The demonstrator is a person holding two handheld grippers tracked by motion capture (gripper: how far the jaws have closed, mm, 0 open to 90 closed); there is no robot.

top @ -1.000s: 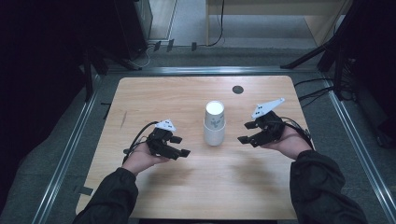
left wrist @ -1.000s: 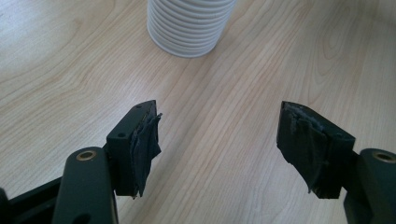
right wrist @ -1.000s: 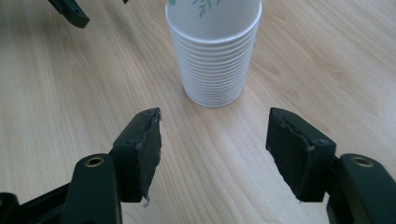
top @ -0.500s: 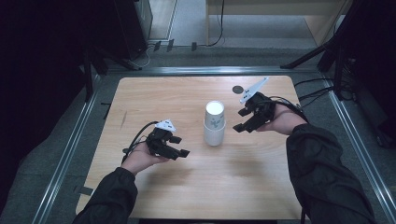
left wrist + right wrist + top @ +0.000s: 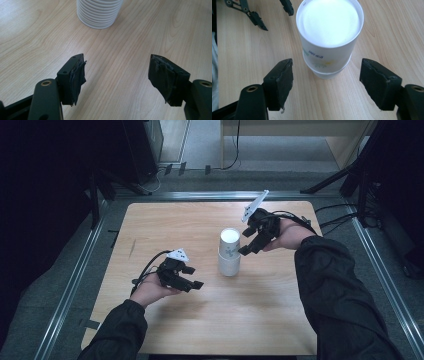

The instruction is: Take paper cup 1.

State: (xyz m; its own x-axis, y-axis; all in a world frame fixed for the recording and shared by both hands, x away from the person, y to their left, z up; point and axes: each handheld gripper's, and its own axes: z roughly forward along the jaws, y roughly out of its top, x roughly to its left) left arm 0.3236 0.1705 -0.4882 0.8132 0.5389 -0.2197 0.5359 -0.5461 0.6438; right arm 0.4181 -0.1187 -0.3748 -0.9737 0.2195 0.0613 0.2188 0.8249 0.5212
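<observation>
I see the stack of white cups [image 5: 229, 252], upside down, standing mid-table. My right gripper [image 5: 246, 240] hangs just right of its top, above the table; its jaws have just been opening and stand spread, nothing between them, the cups beyond the tips. My left gripper [image 5: 194, 277] sits near-left of the stack, well apart from it, its jaws spread on bare wooden table [image 5: 165, 220].

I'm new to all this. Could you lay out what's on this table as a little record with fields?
Surface: wooden table
Object: stack of white paper cups, upside down, mid-table
Left gripper: left of the stack, apart from it, jaws apart, nothing between them
Right gripper: beside the stack's top on its right, jaws have just been opening, pads not touching the cups
</observation>
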